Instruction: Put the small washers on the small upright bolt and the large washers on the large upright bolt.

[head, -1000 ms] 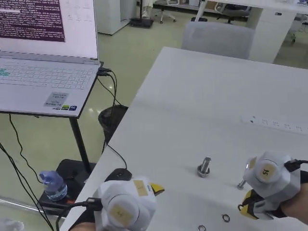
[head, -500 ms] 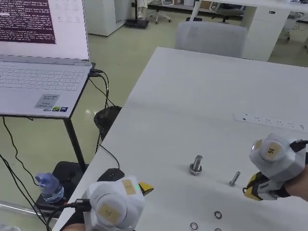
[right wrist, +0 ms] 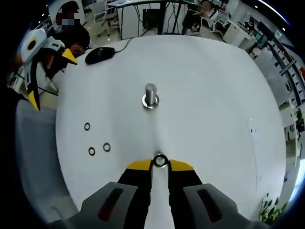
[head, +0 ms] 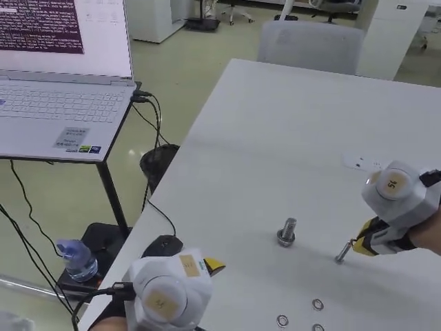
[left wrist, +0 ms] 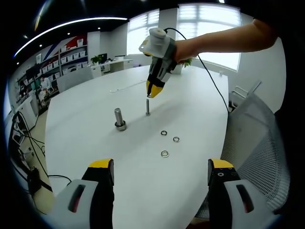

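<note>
My right gripper (right wrist: 159, 164) is shut on a small washer (right wrist: 159, 160), held right above the small upright bolt (left wrist: 147, 106). In the head view that gripper (head: 360, 245) sits at the top of the small bolt (head: 342, 252). The large upright bolt (head: 286, 232) (right wrist: 151, 95) stands to its left on the white table (head: 275, 138). Three loose washers (head: 318, 304) (left wrist: 165, 153) (right wrist: 91, 151) lie flat nearer the person. My left gripper (left wrist: 162, 171) (head: 207, 269) hovers open at the table's near left corner, holding nothing.
A black mouse (head: 162, 245) lies at the table's left edge beside the left gripper. A laptop (head: 62, 103) stands on a stand to the left, with cables and a water bottle (head: 76, 258) below. A white power strip (head: 362, 163) lies beyond the bolts; a grey chair (head: 310, 41) stands at the far end.
My right gripper has risen from beside the small bolt's base to its top, jaws still shut. The left gripper has stayed about where it was. The head view has shifted.
</note>
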`<move>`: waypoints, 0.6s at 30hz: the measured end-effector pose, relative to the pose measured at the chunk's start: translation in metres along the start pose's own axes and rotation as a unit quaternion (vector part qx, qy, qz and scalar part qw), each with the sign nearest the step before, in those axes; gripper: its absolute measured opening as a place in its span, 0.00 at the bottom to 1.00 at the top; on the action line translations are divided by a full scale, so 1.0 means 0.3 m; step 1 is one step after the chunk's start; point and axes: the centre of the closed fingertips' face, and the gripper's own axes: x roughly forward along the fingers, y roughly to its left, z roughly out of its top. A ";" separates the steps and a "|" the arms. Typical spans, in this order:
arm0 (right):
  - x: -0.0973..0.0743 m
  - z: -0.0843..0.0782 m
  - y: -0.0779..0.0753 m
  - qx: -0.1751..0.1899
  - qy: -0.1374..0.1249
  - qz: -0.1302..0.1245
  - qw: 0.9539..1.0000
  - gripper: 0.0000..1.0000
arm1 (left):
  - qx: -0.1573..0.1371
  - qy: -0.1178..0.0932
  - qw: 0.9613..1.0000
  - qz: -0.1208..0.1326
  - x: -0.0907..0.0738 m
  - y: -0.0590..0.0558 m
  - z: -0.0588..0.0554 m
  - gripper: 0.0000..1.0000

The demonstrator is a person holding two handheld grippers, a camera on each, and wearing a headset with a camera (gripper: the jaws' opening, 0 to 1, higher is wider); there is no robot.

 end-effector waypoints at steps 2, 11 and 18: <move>0.005 0.006 -0.001 0.001 0.000 0.002 1.000 0.13 | 0.004 0.003 1.000 0.002 0.001 0.005 -0.003 0.80; 0.033 -0.004 -0.002 0.000 0.012 0.007 1.000 0.13 | 0.001 0.004 1.000 0.001 0.004 0.006 -0.003 0.81; 0.049 -0.008 -0.005 0.002 0.015 0.011 1.000 0.13 | 0.001 0.010 1.000 -0.003 0.005 0.002 -0.015 0.80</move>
